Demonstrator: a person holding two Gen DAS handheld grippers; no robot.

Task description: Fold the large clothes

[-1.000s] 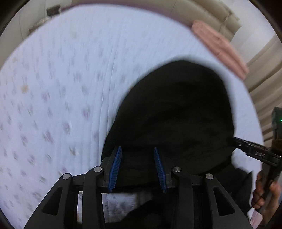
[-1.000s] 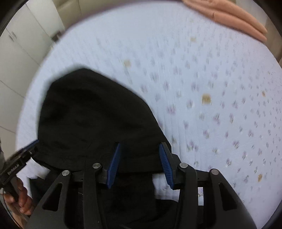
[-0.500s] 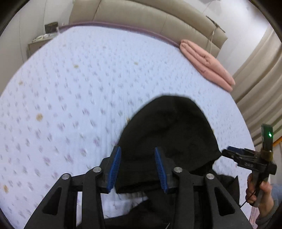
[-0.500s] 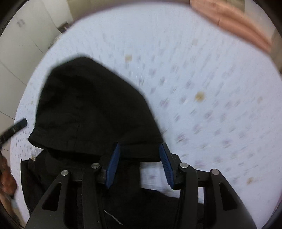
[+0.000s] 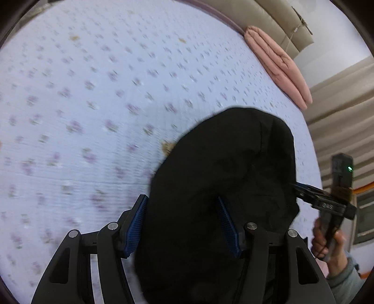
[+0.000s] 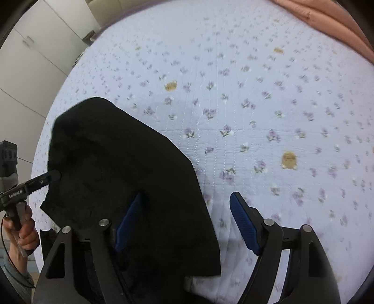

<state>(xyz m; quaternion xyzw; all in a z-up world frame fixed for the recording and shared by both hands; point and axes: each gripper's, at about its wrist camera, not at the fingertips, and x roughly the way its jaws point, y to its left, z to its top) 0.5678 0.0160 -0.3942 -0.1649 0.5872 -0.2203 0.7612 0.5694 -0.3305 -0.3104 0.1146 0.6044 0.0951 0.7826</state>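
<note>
A black hooded garment (image 5: 224, 177) lies on the flowered bed sheet (image 5: 93, 93), hood end pointing away from me. My left gripper (image 5: 182, 222) is open, its blue pads on either side of the garment's near part. In the right wrist view the garment (image 6: 121, 177) sits at the left. My right gripper (image 6: 184, 222) is open wide over the garment's right edge, its left pad over black cloth and its right pad over bare sheet. Each gripper shows in the other's view, at the hood's side (image 5: 322, 203) (image 6: 30, 184).
A folded pink blanket (image 5: 278, 67) lies at the far right of the bed near the beige headboard (image 5: 275, 21); it also shows in the right wrist view (image 6: 327, 21). White cupboards (image 6: 35, 60) stand beyond the bed's left side. Curtains (image 5: 339, 117) hang at the right.
Both grippers have opened wider. The left one moved in over the garment, which now fills more of its view. The right one shifted right, so its right pad is over bare sheet.
</note>
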